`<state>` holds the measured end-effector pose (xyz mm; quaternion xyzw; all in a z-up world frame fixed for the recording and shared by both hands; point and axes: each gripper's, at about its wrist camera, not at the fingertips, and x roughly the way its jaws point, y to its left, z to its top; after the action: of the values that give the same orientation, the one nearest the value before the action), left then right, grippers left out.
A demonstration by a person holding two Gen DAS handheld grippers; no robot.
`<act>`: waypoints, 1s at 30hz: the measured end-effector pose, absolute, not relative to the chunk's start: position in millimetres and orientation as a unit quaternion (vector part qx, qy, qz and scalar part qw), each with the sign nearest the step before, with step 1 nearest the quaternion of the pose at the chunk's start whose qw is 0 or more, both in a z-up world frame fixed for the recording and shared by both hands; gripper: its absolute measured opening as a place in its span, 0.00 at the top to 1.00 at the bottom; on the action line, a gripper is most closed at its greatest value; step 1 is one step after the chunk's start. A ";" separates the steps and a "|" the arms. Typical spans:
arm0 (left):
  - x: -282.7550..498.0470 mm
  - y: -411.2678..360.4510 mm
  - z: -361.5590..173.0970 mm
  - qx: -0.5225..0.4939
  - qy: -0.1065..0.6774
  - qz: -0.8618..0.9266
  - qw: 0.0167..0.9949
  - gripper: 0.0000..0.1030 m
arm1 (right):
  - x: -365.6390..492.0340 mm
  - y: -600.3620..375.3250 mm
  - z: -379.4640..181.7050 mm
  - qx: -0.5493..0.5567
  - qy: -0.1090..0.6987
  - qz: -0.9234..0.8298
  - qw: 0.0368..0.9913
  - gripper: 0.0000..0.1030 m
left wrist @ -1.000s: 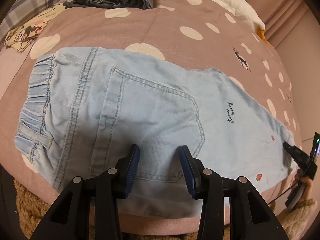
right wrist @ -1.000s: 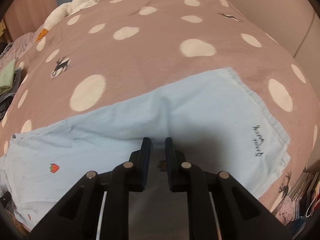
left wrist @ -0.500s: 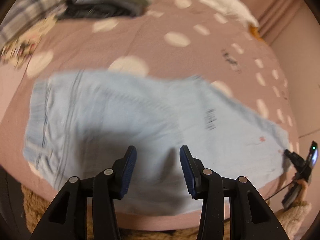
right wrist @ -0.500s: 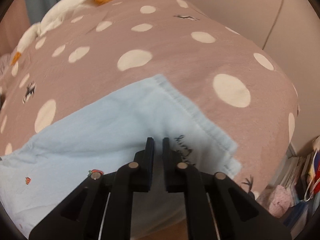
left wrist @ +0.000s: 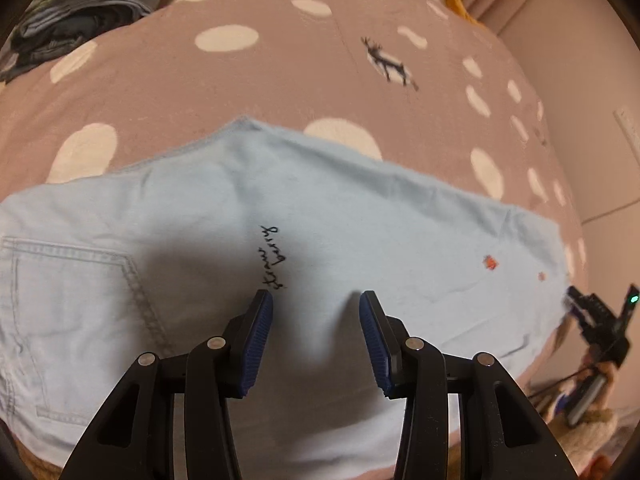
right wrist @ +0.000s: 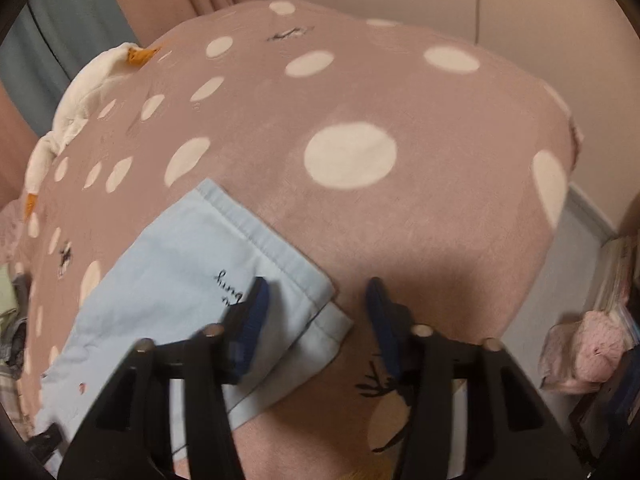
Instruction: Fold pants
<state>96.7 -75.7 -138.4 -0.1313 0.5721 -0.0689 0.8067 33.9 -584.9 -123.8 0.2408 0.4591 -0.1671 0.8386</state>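
Pale blue pants (left wrist: 360,220) lay flat on the dotted blanket (left wrist: 240,80).
Left gripper (left wrist: 316,300) hovered part-open above them; right gripper (right wrist: 318,292) jaws were opening over the hem, gripping nothing.

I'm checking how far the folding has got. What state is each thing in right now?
pants: flat on the bed, legs stacked, not yet folded across
hem: flat, ungripped
left claw: open, over the thigh, holding nothing
right claw: opening, over the hem corner, not clamped
clothes pile: folded, stacked
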 end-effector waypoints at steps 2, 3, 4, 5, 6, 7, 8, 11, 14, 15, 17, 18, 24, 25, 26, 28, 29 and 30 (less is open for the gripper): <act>95.5 -78.7 -137.4 -0.120 0.571 -0.067 0.809 0.57 | 34.4 -581.1 -121.7 0.230 0.455 -0.165 0.844 0.89; 94.4 -78.6 -137.2 -0.120 0.571 -0.067 0.809 0.57 | 34.6 -579.5 -119.4 0.231 0.450 -0.168 0.846 0.91; 93.2 -77.0 -137.0 -0.124 0.573 -0.066 0.807 0.57 | 31.9 -578.2 -114.4 0.233 0.442 -0.172 0.849 0.92; 92.6 -76.5 -136.9 -0.129 0.575 -0.066 0.806 0.57 | 28.3 -577.1 -109.4 0.231 0.434 -0.176 0.853 0.92; 91.0 -73.9 -136.9 -0.137 0.576 -0.067 0.803 0.57 | 27.1 -576.7 -106.5 0.229 0.430 -0.177 0.855 0.92; 88.6 -71.1 -137.4 -0.144 0.576 -0.069 0.802 0.57 | 25.1 -576.0 -105.2 0.224 0.428 -0.178 0.857 0.92; 87.1 -69.7 -138.2 -0.147 0.575 -0.071 0.802 0.57 | 24.0 -576.1 -107.2 0.221 0.429 -0.179 0.857 0.92; 78.3 -67.9 -138.8 -0.146 0.573 -0.081 0.802 0.57 | 28.9 -582.2 -132.0 0.224 0.457 -0.181 0.842 0.89; 72.5 -66.2 -134.4 -0.149 0.579 -0.088 0.796 0.57 | 18.0 -585.9 -126.7 0.251 0.448 -0.201 0.834 0.75; 70.3 -64.7 -132.3 -0.156 0.581 -0.091 0.794 0.57 | 11.9 -585.9 -121.5 0.260 0.442 -0.204 0.834 0.62; 63.5 -60.7 -126.6 -0.176 0.575 -0.100 0.793 0.54 | -1.4 -583.0 -113.5 0.278 0.423 -0.194 0.840 0.44; 60.0 -59.2 -123.9 -0.182 0.569 -0.104 0.795 0.51 | -3.8 -580.9 -114.1 0.286 0.424 -0.185 0.839 0.42; 43.5 -56.4 -107.2 -0.165 0.544 -0.095 0.817 0.29 | 5.7 -573.3 -140.6 0.345 0.423 -0.131 0.827 0.42; 40.4 -55.5 -104.6 -0.161 0.542 -0.091 0.819 0.29 | 10.3 -574.1 -141.5 0.354 0.418 -0.130 0.827 0.42; 39.0 -54.9 -103.2 -0.160 0.541 -0.089 0.821 0.29 | 16.1 -575.7 -142.4 0.362 0.411 -0.128 0.827 0.42; 35.3 -55.4 -99.5 -0.157 0.536 -0.085 0.825 0.29 | 28.5 -576.9 -143.2 0.363 0.402 -0.124 0.831 0.52; 33.1 -55.0 -98.2 -0.157 0.533 -0.084 0.827 0.29 | 33.1 -577.0 -143.3 0.359 0.403 -0.128 0.832 0.58; 30.5 -53.9 -96.7 -0.158 0.529 -0.082 0.830 0.29 | 37.3 -577.0 -143.5 0.355 0.404 -0.133 0.832 0.71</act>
<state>30.5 -53.9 -96.7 -0.1576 0.5293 -0.0823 0.8296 37.3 -577.0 -143.5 0.3554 0.4041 -0.1331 0.8323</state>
